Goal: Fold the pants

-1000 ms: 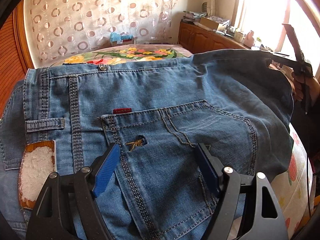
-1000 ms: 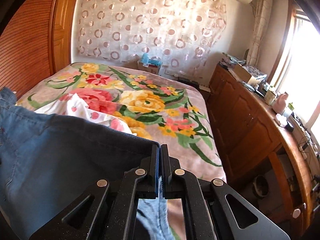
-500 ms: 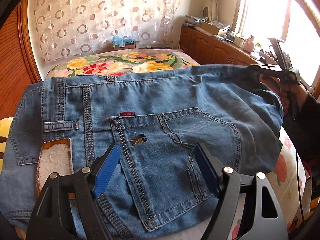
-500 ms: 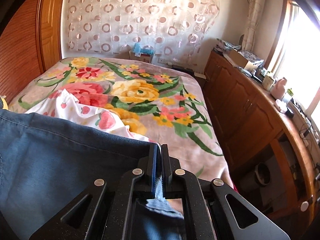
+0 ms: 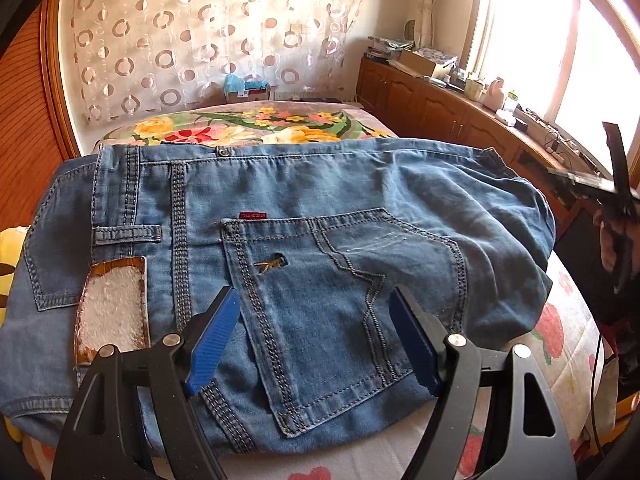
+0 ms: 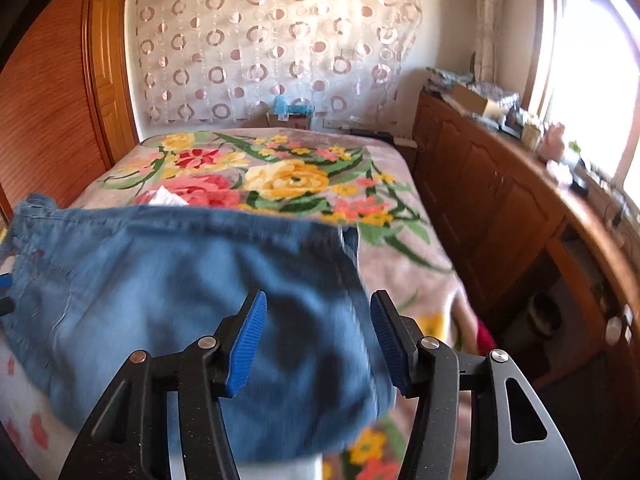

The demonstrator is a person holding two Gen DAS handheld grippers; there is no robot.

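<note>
The blue denim pants [image 5: 304, 216] lie folded on the bed, back pocket and waistband facing up. My left gripper [image 5: 310, 336] hovers open over the back pocket, its blue pads clear of the cloth. In the right wrist view the pants [image 6: 192, 300] lie blurred below my right gripper [image 6: 316, 340], whose jaws are opening with nothing pinched between the pads. In the left wrist view the right gripper [image 5: 592, 184] shows at the far right, held by a hand, off the pants' right edge.
A floral blanket [image 6: 288, 176] covers the bed. A wooden cabinet [image 6: 500, 208] with clutter on top runs along the right wall under the window. A wooden wardrobe [image 6: 52, 112] stands at the left. A patterned curtain [image 5: 208, 36] hangs behind the bed.
My right gripper let go of the pants' edge, opened and pulled back to the right. The lifted cloth dropped flat onto the bed. The left gripper stayed open over the pocket.
</note>
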